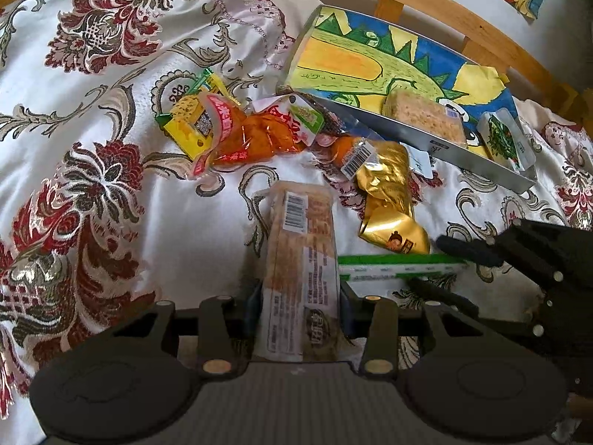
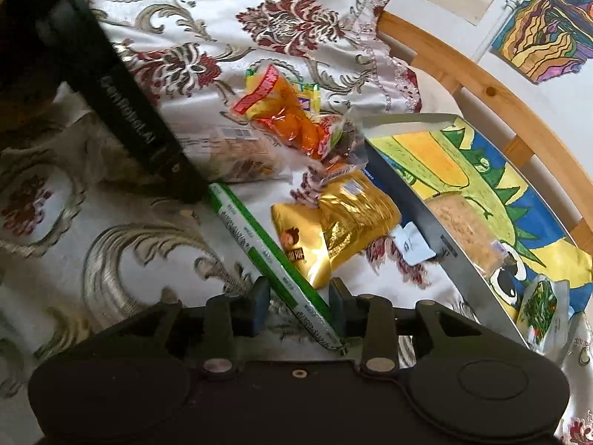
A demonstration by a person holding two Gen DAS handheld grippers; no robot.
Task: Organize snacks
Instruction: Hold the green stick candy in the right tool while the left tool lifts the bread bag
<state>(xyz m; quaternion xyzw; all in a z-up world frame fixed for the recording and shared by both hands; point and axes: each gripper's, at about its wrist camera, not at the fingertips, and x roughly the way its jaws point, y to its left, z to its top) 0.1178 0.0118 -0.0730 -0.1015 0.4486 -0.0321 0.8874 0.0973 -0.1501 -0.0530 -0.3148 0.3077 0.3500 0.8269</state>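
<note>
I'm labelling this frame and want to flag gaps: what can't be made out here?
- Left wrist view: the biscuit pack's near end, hidden behind the left gripper.
- Right wrist view: the same pack's end, behind the other gripper's body.
- Both views: the green strip pack's print, blurred.
- Right wrist view: the tray's near corner, behind the right gripper.

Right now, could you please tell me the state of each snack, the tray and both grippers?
Left gripper: shut on the brown bar.
Brown bar: gripped, sealed.
Right gripper: open, green stick between its fingers.
Green stick: lying on the cloth.
Gold pack: crumpled, on the cloth.
Orange pack: on the cloth, outside the tray.
Tray: holds a rice cake and a greens pack.
</note>
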